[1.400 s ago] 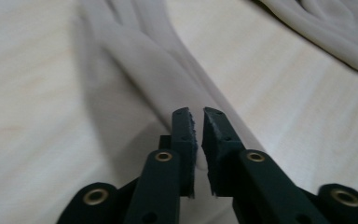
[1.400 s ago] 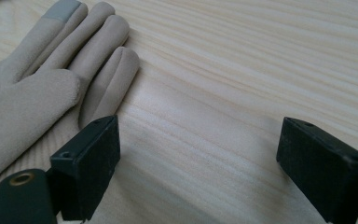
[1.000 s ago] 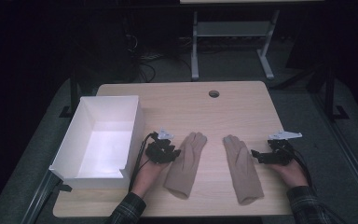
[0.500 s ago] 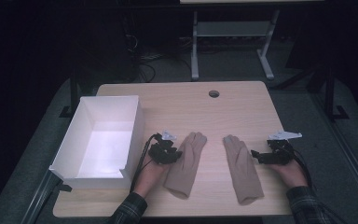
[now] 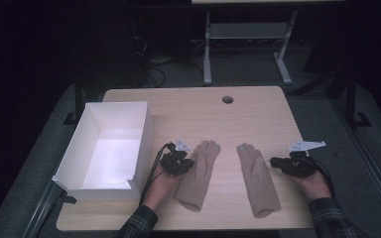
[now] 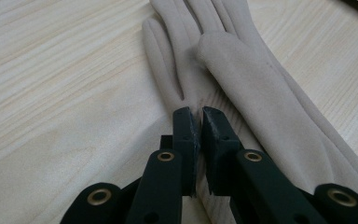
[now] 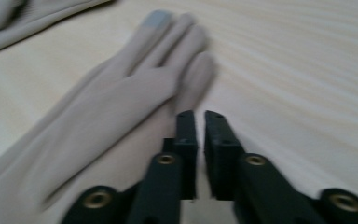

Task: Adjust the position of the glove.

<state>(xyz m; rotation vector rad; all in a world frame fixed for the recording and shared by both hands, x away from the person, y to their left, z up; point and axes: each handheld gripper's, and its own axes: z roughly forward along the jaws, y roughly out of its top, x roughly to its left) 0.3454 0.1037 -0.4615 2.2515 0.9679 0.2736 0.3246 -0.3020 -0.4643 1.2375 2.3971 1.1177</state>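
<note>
At the lower middle of the high view, two beige gloves lie flat on the worktop (image 5: 258, 106), the left glove (image 5: 198, 173) and the right glove (image 5: 258, 181) near each other but apart. The left gripper (image 6: 196, 112) has just closed its jaws, pinching the left glove's outer edge. The right gripper (image 7: 196, 114) has also just closed, nearly together at the right glove's edge; I cannot tell if fabric is caught. A white box (image 5: 144, 134) stands at the left.
</note>
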